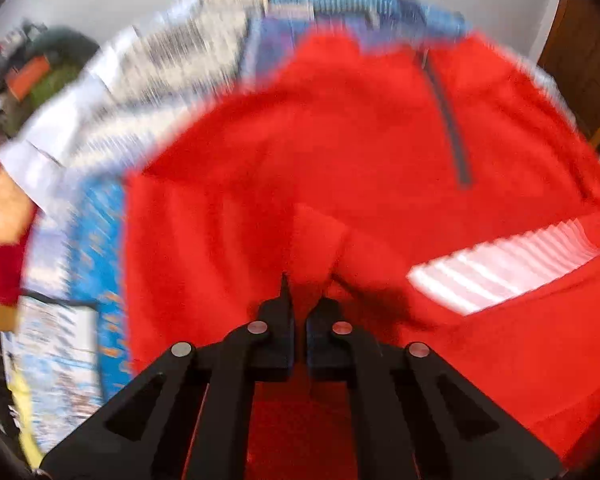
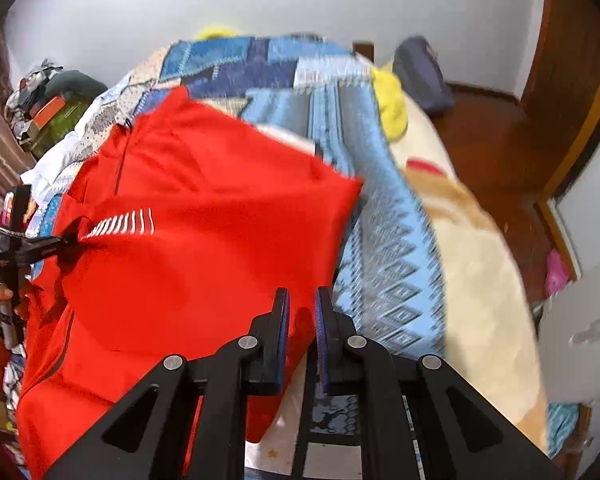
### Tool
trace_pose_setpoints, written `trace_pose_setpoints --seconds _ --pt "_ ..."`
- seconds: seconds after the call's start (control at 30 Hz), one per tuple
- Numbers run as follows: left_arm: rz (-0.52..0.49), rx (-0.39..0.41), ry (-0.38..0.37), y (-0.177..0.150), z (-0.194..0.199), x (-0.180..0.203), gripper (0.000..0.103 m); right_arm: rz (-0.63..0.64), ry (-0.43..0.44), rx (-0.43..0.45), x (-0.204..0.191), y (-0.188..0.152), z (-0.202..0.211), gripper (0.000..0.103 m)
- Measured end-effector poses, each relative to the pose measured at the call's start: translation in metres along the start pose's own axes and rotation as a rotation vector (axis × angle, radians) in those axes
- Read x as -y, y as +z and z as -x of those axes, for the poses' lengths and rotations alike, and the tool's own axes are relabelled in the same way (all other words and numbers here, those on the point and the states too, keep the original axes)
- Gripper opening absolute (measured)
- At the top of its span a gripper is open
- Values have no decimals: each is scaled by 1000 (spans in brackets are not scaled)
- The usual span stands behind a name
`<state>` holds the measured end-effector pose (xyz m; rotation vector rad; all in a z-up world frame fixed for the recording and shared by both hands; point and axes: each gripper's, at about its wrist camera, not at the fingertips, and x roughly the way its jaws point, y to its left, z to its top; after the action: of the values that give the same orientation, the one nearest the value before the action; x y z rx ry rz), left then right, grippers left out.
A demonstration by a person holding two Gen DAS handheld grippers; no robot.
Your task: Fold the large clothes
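Note:
A large red zip-neck top (image 2: 204, 216) with a white striped patch (image 2: 128, 222) lies spread on a bed with a blue patterned cover (image 2: 384, 248). In the left wrist view the red top (image 1: 300, 152) fills the frame, blurred by motion. My left gripper (image 1: 300, 304) is shut on a bunch of its red cloth; it also shows at the left edge of the right wrist view (image 2: 66, 242), pinching the cloth near the white stripes. My right gripper (image 2: 302, 300) has its jaws nearly closed on the top's right edge.
A yellow cloth (image 2: 392, 104) and a dark pillow (image 2: 420, 76) lie at the bed's far end. A cream blanket (image 2: 480, 264) covers the bed's right side. Wooden floor (image 2: 496, 136) and a door lie to the right. Cluttered boxes (image 2: 52, 116) stand at the far left.

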<state>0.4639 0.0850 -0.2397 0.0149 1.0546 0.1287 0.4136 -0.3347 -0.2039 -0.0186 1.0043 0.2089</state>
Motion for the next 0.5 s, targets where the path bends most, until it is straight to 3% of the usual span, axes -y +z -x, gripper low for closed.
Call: trace_pose_setpoints --seconds 0.17,0.27,0.37,0.5 --pt "63 161 -27 34 70 -22 2 19 -28 36 -7 19 5 8" --pt "65 203 22 39 89 -39 2 27 -37 36 -16 27 -1 8" --pt "60 169 67 35 84 -52 2 40 -43 15 -26 34 -16 8" --pt "55 50 136 7 42 -69 3 97 -148 -96 -36 36 -65 8"
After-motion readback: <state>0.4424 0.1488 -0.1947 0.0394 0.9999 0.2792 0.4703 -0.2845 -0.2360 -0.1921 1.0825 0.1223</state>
